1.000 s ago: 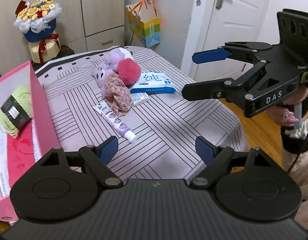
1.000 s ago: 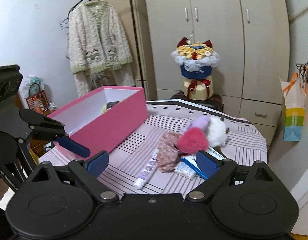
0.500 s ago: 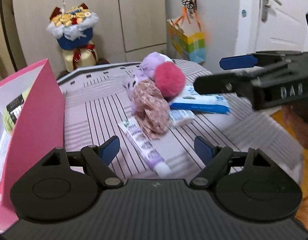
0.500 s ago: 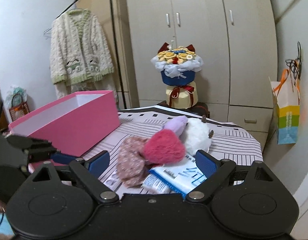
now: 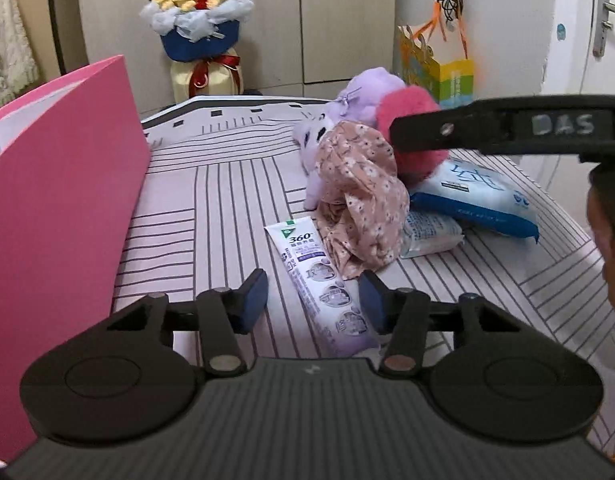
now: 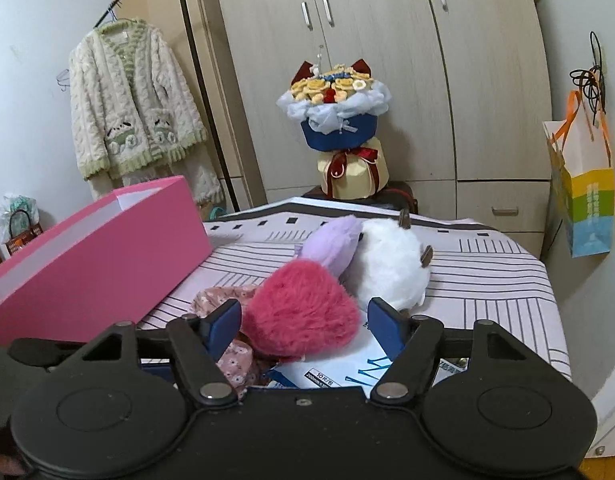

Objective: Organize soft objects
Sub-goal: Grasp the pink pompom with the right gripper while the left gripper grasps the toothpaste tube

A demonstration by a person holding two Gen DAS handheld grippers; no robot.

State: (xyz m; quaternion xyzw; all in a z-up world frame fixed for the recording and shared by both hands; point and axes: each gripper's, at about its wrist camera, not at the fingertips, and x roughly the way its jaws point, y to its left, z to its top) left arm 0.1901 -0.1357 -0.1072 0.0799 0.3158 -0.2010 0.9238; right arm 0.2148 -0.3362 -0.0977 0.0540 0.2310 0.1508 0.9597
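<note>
Striped bed [image 5: 235, 184] with soft toys and a pink box [image 6: 95, 256].
Right gripper [image 6: 305, 320] jaws sit wide around the pink fluffy heart [image 6: 303, 316]; left gripper [image 5: 313, 296] jaws gape over the toothpaste tube [image 5: 319, 280].

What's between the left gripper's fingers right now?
In the left wrist view, the toothpaste tube lies between the open left gripper's fingers, ungripped, on the striped bedspread.

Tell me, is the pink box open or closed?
Open. The pink box has no lid, and its pale inner wall shows above the rim.
</note>
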